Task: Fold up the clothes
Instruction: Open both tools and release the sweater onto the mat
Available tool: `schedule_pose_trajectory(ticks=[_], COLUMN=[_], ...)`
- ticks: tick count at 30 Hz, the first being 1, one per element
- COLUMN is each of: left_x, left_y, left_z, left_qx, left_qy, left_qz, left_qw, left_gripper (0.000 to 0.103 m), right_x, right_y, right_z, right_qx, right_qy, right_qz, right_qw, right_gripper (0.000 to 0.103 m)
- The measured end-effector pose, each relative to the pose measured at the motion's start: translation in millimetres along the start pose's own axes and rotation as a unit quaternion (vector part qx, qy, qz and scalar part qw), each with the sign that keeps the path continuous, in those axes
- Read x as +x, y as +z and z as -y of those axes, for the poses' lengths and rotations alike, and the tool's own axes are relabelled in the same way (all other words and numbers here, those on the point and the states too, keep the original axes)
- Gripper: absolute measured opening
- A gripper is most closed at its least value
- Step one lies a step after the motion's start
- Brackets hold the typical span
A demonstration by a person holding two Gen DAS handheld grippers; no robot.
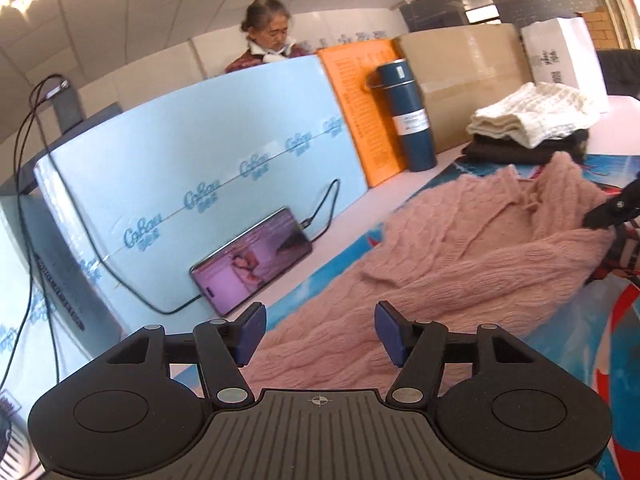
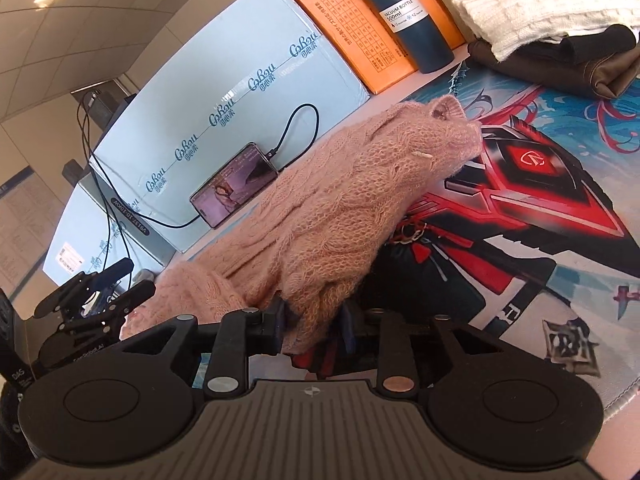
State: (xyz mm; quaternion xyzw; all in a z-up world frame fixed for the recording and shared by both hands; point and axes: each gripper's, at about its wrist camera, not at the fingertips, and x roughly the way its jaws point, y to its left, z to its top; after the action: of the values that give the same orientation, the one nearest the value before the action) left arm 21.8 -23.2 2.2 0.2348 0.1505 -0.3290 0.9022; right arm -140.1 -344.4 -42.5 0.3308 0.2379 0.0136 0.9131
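A pink cable-knit sweater (image 1: 472, 240) lies rumpled across a printed desk mat (image 2: 560, 184) of red, blue and black artwork, stretching from the near edge toward the far middle of the table. In the right wrist view its ribbed cuff or hem (image 2: 448, 110) points toward the far side, close to an orange box (image 2: 360, 36).

The right gripper (image 2: 310, 320) is pinching a thick fold of the sweater at the near edge — knit bulges between the pads and drapes over them. The left gripper (image 1: 318, 334) stands spread, its blue pads (image 1: 252, 334) apart with nothing between them; the sweater's near end lies below and just beyond the gap, not touched as far as can be seen. From the right wrist view the left gripper appears at the near left, just beside the sweater's bunched end.

At the far right, a folded cream knit (image 1: 536, 114) rests on top of folded dark garments (image 1: 516, 148) — a small stack sitting at the mat's far edge. A dark blue vacuum bottle (image 2: 408, 16) stands upright against the orange box. To the left, a smartphone (image 1: 252, 264) leans against a pale blue carton (image 1: 192, 168), its screen lit and a black cable (image 1: 324, 208) plugged into it. Behind the carton a person (image 1: 268, 46) is partly visible, with brown cardboard boxes (image 1: 464, 80) farther right.
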Motion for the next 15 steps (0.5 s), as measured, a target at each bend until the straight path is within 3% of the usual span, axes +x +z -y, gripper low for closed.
schedule_pose_trajectory(ticks=[2, 3, 4, 6, 7, 11, 15], left_x=[-0.5, -3.1, -6.7, -14.0, -17.9, -24.5, -32.4], left_y=[-3.9, -5.7, -10.3, -19.4, -26.0, -45.8, -60.8], left_z=[-22.3, -28.2, -36.3, -50.9, -60.9, -78.5, -81.9], left_qx=[-0.087, -0.120, -0.159, -0.237, -0.283, -0.383, -0.423], left_qy=[-0.003, -0.001, 0.005, 0.017, 0.021, 0.022, 0.029], left_qz=[-0.005, -0.002, 0.003, 0.011, 0.012, 0.001, 0.000], left_qw=[0.9962, 0.9927, 0.9872, 0.9714, 0.9587, 0.9236, 0.9059], left_gripper=[0.061, 0.064, 0.071, 0.080, 0.081, 0.087, 0.087], right_x=[-7.9, -12.1, -16.2, -20.0, -19.5, 10.8, 61.7], right_y=[6.0, 9.7, 13.7, 25.2, 31.1, 53.1, 65.1], right_z=[-4.7, -7.9, -11.6, -21.3, -26.5, -60.0, -95.3], right_qx=[-0.015, -0.025, -0.037, -0.065, -0.075, -0.107, -0.127], right_qy=[-0.004, -0.008, -0.013, -0.010, -0.004, 0.037, 0.080], right_qz=[0.023, 0.036, 0.050, 0.071, 0.076, 0.036, -0.034], right_qw=[1.000, 0.999, 0.998, 0.995, 0.994, 0.993, 0.988], right_gripper=[0.040, 0.052, 0.057, 0.059, 0.063, 0.066, 0.067])
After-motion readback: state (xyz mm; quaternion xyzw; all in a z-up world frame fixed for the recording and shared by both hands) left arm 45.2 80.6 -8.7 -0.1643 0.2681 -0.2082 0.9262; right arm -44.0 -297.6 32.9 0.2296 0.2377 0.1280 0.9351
